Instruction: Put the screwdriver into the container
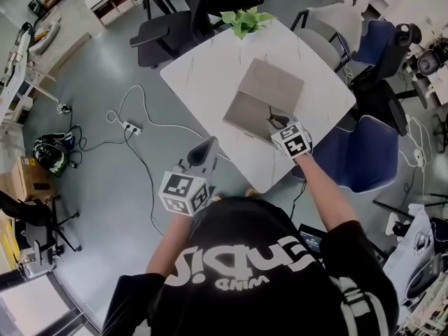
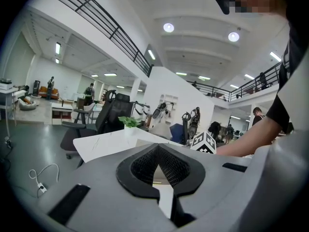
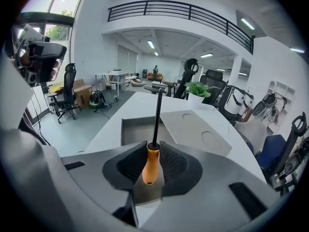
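Note:
The screwdriver [image 3: 151,164] has an orange handle and a thin black shaft. My right gripper [image 3: 153,148] is shut on the handle, with the shaft pointing forward over the container [image 3: 136,130]. This container is a shallow grey open box on the white table [image 1: 210,75], and its flat lid [image 1: 274,82] is folded back behind it. In the head view my right gripper [image 1: 278,122] hovers at the near right edge of the container [image 1: 245,112]. My left gripper [image 1: 208,148] hangs beyond the table's near corner, jaws together, holding nothing.
A potted green plant [image 1: 246,21] stands at the table's far corner. Black office chairs [image 1: 171,26] stand behind the table and a blue chair [image 1: 365,156] to its right. A white cable and power strip [image 1: 130,127] lie on the grey floor at left.

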`<action>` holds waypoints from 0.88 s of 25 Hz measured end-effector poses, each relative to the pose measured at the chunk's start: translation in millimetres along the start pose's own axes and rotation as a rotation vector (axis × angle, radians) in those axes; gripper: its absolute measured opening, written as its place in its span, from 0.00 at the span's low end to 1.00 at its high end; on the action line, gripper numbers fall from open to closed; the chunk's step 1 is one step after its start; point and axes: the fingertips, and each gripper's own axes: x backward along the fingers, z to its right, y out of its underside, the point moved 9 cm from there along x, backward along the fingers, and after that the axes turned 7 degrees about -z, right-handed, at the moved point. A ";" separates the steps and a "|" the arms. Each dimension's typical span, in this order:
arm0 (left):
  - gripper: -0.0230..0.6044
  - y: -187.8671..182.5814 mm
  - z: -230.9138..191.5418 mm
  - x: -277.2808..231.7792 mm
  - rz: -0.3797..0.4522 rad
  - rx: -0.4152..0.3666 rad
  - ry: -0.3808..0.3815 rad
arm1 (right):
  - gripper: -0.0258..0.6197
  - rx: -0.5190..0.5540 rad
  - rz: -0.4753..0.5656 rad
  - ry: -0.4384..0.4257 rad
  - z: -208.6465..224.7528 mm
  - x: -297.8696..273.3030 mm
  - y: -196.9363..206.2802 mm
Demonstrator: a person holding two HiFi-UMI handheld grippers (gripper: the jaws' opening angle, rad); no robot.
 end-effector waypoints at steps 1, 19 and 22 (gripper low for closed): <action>0.06 -0.2 -1.4 -0.2 0.000 0.001 -0.005 | 0.16 -0.001 -0.014 -0.007 1.3 -4.1 0.2; 0.06 -4.4 -12.8 -20.6 -0.051 0.021 -0.041 | 0.16 0.045 -0.168 -0.084 5.8 -68.1 0.8; 0.06 -3.2 -13.3 -22.7 -0.060 0.027 -0.048 | 0.16 0.054 -0.178 -0.084 6.5 -74.3 2.3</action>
